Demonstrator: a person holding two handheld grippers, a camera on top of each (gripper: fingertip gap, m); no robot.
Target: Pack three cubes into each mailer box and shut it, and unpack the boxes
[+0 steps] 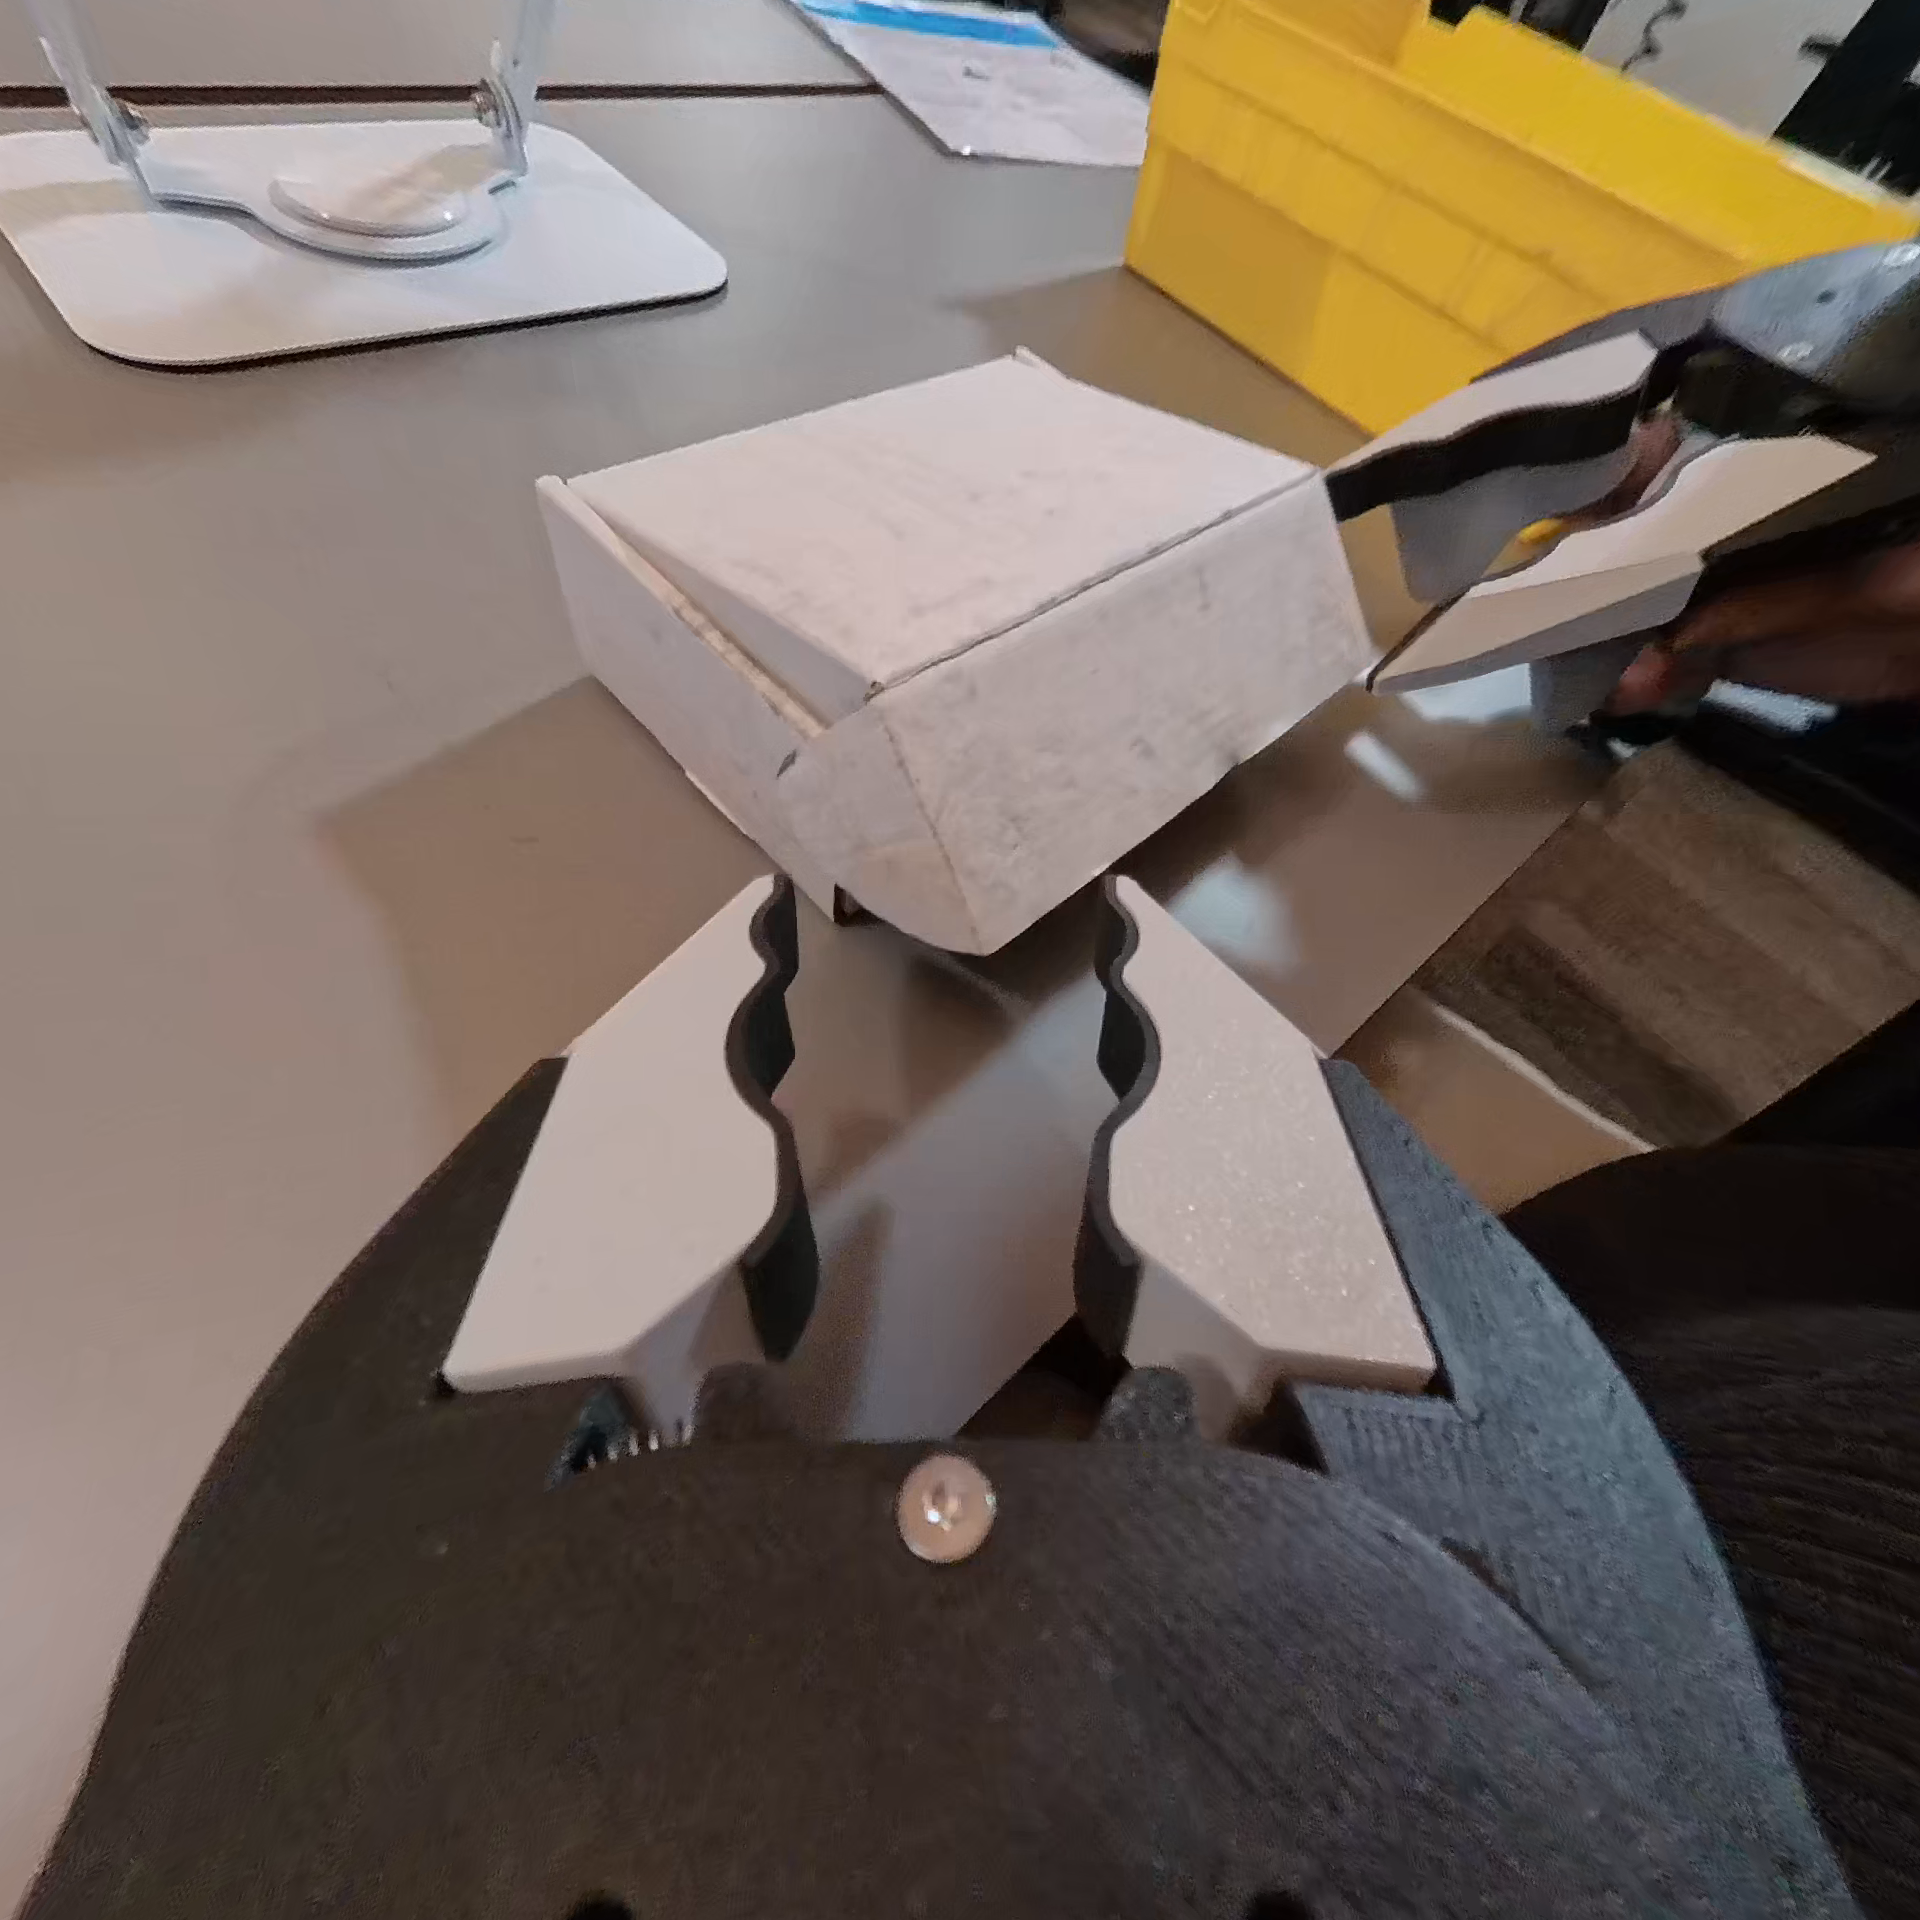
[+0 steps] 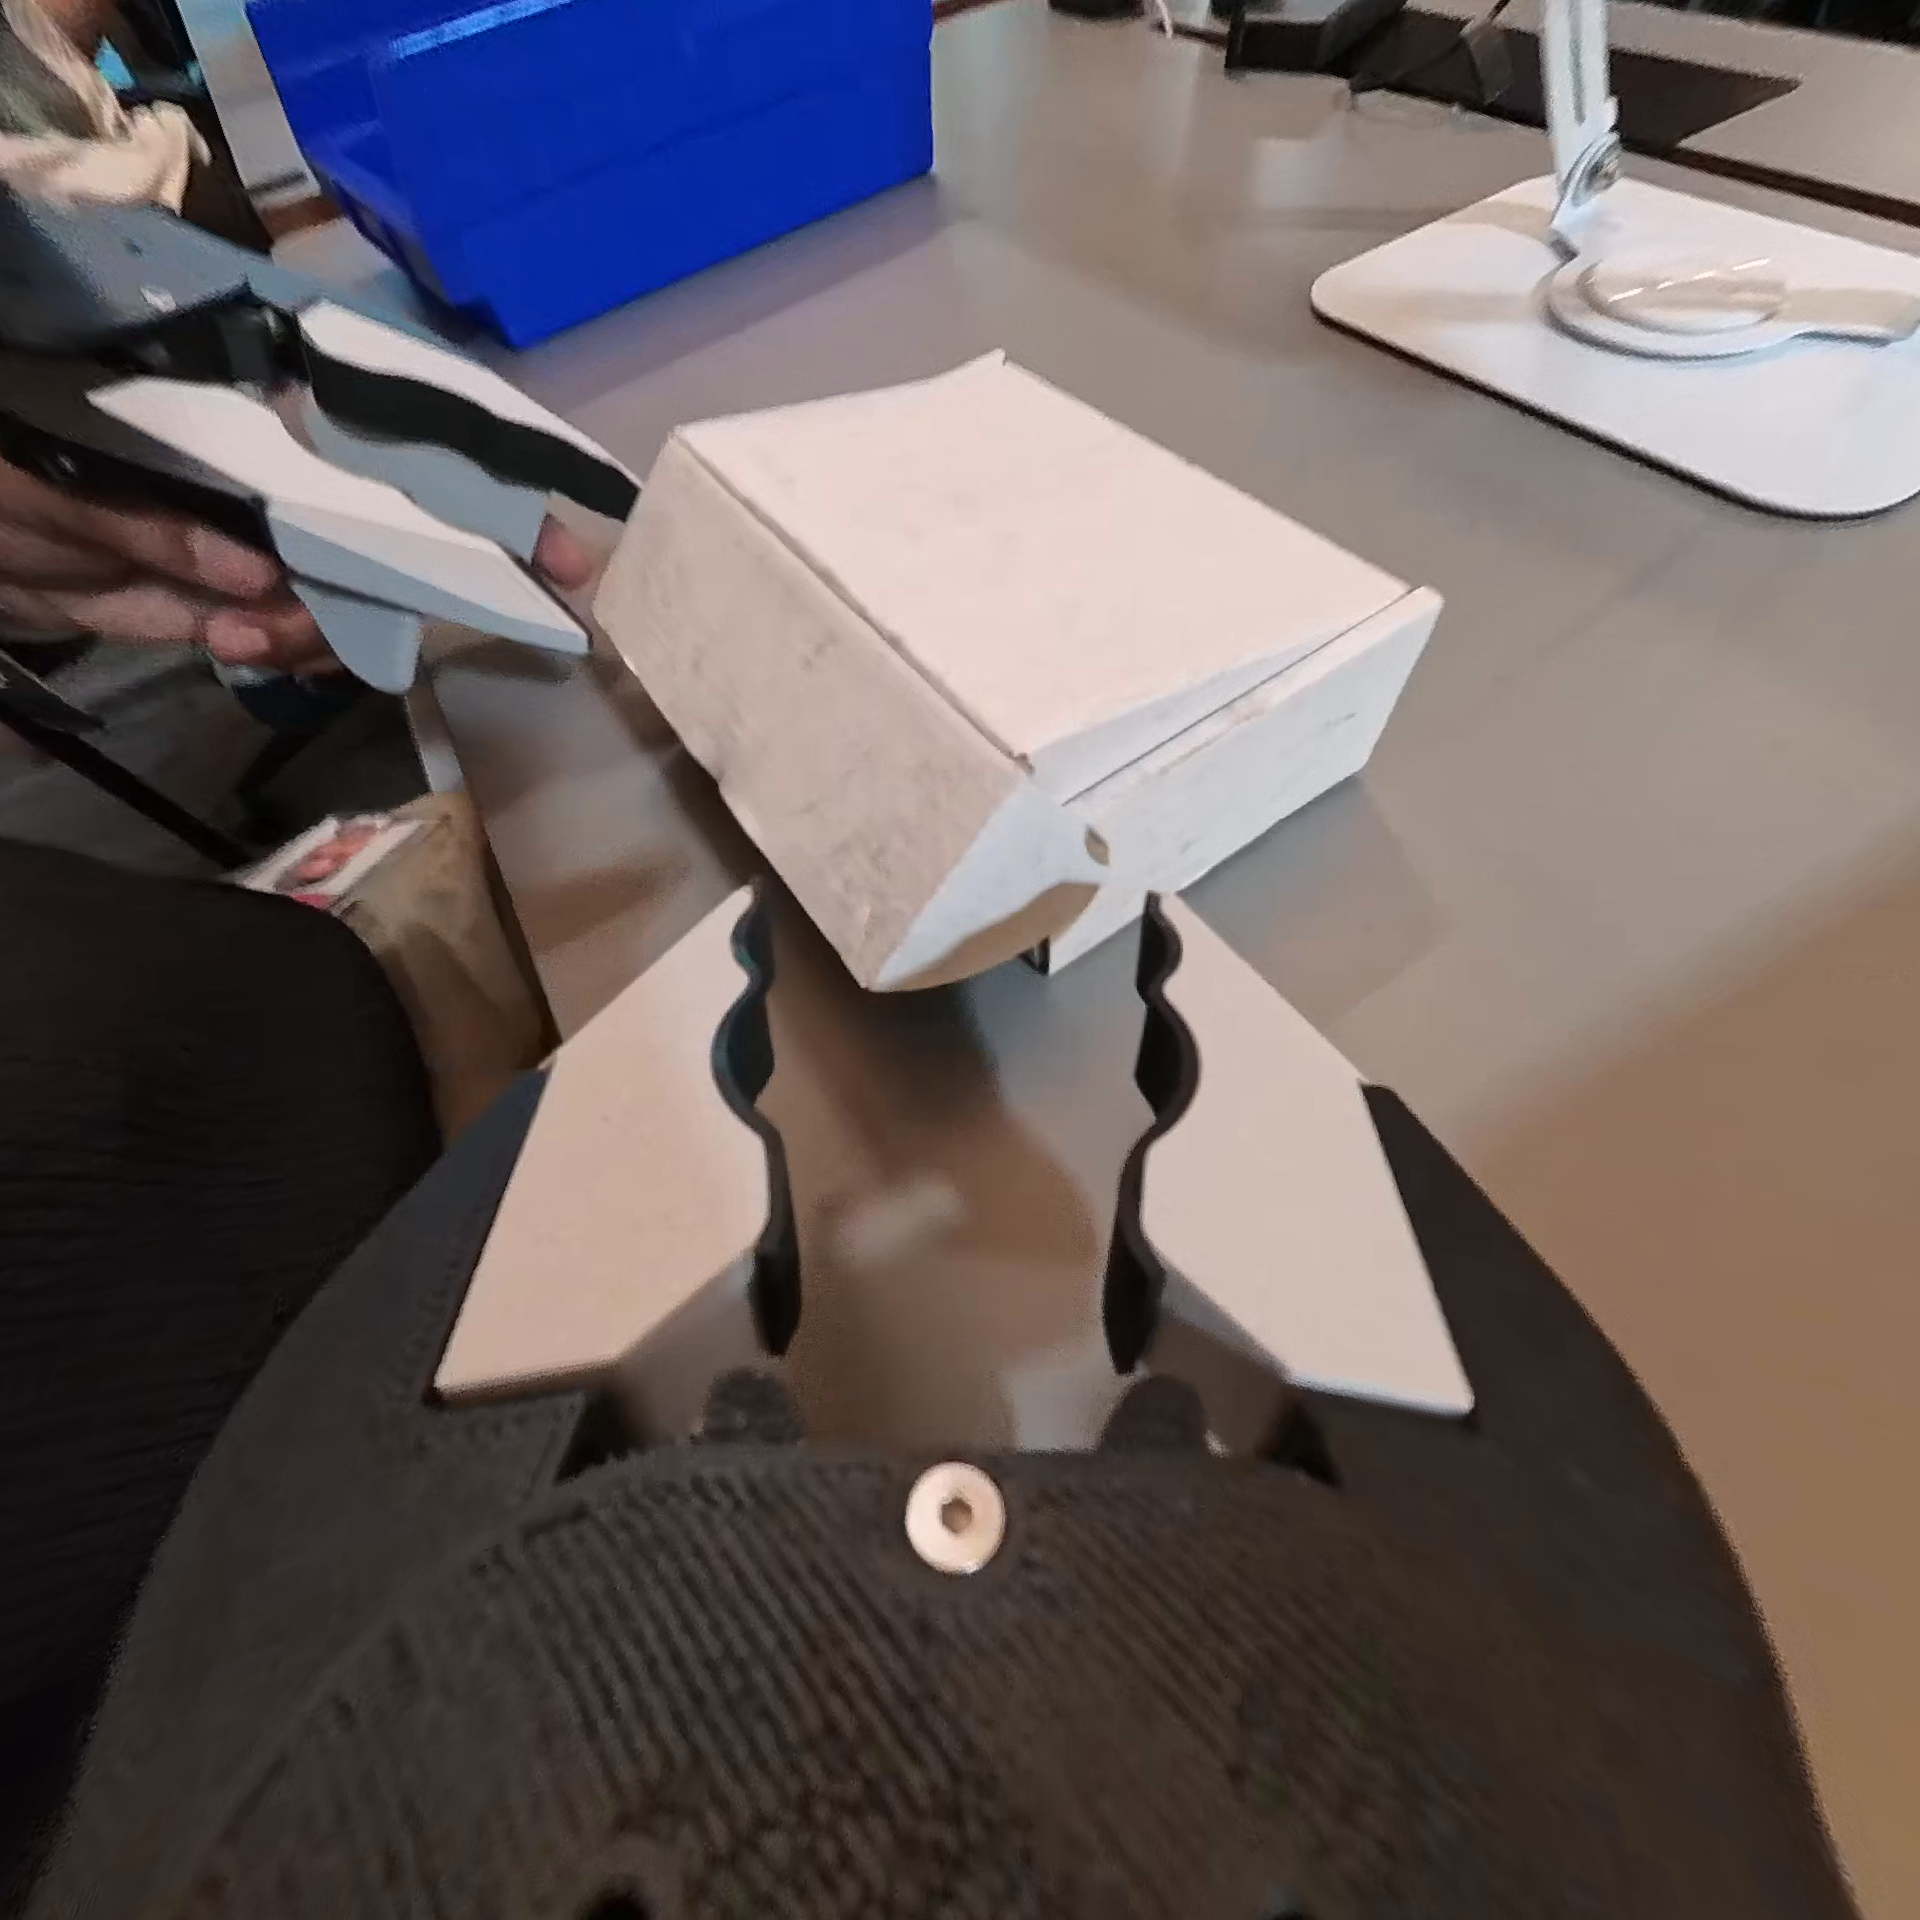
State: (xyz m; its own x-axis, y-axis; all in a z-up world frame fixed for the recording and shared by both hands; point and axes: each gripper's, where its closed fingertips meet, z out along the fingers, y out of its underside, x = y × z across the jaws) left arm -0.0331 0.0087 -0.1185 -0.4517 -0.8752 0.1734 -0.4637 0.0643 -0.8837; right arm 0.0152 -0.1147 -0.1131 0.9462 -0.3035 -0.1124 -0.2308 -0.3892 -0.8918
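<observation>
Mailer box (image 1: pixel 935 634): white, lid down, on the grey worktop (image 1: pixel 260 623) near its front edge, one corner toward the left tool (image 1: pixel 940 914).
Long axis: seemingly left-right; blurred.
Left tool: fingers apart, empty.
Right tool (image 2: pixel 951 925): fingers apart, empty, beside the box.

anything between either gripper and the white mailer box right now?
Nothing visible. The left gripper and right gripper both sit open at the mailer box, one on each side of it, with only bare table around it. The yellow bin and blue bin stand behind.
</observation>
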